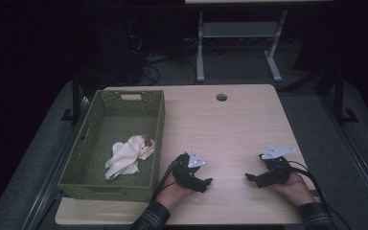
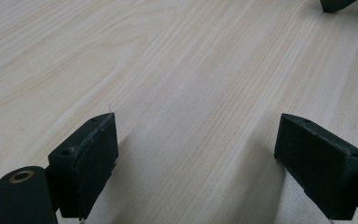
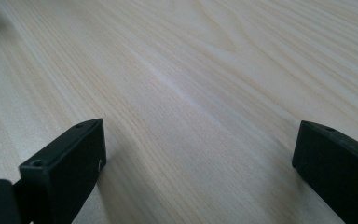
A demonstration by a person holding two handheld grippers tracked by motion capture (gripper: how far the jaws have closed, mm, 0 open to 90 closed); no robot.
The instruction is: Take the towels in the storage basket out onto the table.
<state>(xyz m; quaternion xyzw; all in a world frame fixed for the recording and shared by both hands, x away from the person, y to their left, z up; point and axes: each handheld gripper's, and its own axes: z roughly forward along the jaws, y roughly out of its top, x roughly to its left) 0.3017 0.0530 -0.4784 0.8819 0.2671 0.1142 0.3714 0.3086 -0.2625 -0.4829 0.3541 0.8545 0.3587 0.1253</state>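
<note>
A green woven basket (image 1: 155,125) stands on the left part of the light wooden table (image 1: 230,124), and a crumpled white cloth (image 1: 127,155) lies inside it. My left gripper (image 1: 206,182) rests low on the table just right of the basket, jaws pointing right. My right gripper (image 1: 250,178) lies near the front right, jaws pointing left toward the other. In the left gripper view the left gripper (image 2: 196,154) stands open over bare wood. The right gripper (image 3: 200,163) is likewise open over bare wood in its own view.
A round cable hole (image 1: 222,97) sits near the table's far edge. Beyond the table a white desk frame (image 1: 239,33) stands on the dark floor. Bare tabletop lies between and beyond the grippers.
</note>
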